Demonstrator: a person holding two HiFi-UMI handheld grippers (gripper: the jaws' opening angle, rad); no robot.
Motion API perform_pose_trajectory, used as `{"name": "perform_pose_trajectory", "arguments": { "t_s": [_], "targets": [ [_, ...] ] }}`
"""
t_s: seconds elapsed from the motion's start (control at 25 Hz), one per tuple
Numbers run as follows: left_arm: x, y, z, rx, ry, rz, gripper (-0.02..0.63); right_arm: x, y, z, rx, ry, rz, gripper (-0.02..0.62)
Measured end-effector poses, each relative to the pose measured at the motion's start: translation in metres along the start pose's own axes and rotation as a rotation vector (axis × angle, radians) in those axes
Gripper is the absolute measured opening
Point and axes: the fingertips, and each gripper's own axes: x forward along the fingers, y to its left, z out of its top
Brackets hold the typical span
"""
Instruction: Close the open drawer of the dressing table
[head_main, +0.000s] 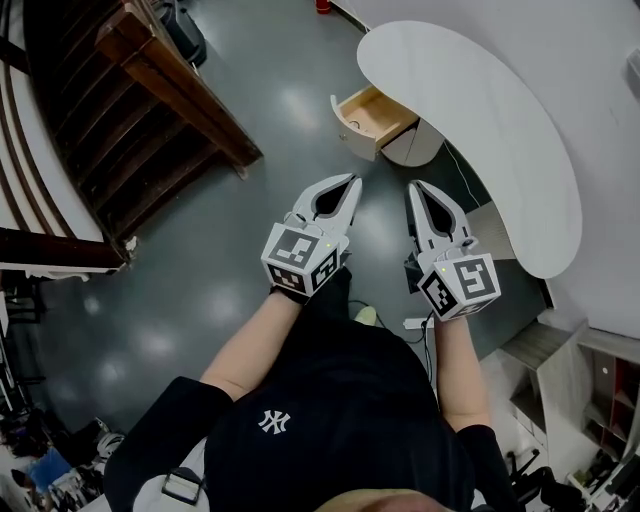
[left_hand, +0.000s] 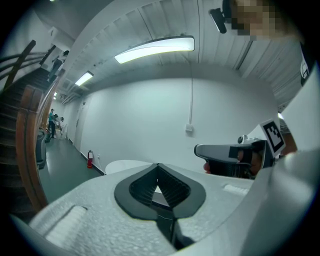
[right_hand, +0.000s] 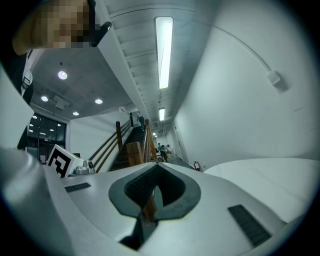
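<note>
Room: grey glossy floor (head_main: 200, 290), white walls, a dark wooden staircase (head_main: 150, 90) along your left side, a long ceiling light (left_hand: 155, 49) overhead

Item 1, dressing table (head_main: 480, 130): white, with a curved top, standing against the wall ahead of you and to the right

Item 2, drawer (head_main: 372, 118): pulled out from the near left end of the dressing table and standing open. It has a light wood interior and a white front with a small knob (head_main: 352, 125). It lies ahead of both grippers, well apart from each, a little nearer the line of your left one

Item 3, left gripper (head_main: 353, 182): held out over the floor and pointing toward the drawer. Its tips are pressed together with nothing between them (its own view shows only the hollow between the ribbed pads). Its marker cube (head_main: 300, 258) sits at your wrist

Item 4, right gripper (head_main: 414, 188): held just beside the left one and roughly parallel to it, over the floor near the table's edge. Its tips likewise meet and hold nothing. Its marker cube (head_main: 458, 285) faces up

Item 5, fire extinguisher (left_hand: 90, 158): red, standing on the floor against the far wall

Item 6, shelving unit (head_main: 560, 380): pale, at your lower right, beside the table
</note>
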Motion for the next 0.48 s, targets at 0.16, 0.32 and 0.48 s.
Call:
{"name": "perform_pose_trajectory", "arguments": {
  "t_s": [0.16, 0.32, 0.48],
  "targets": [
    [0.031, 0.040, -0.008, 0.001, 0.023, 0.005, 0.009, 0.044, -0.020, -0.008, 0.011, 0.017, -0.013, 0.015],
    [0.067, 0.093, -0.022, -0.010, 0.056, 0.005, 0.009, 0.101, -0.042, -0.019, 0.021, 0.032, -0.022, 0.015],
    [0.103, 0.148, -0.035, -0.007, 0.083, -0.012, 0.009, 0.160, -0.063, -0.032, 0.030, 0.044, -0.035, 0.015]
  ]
}}
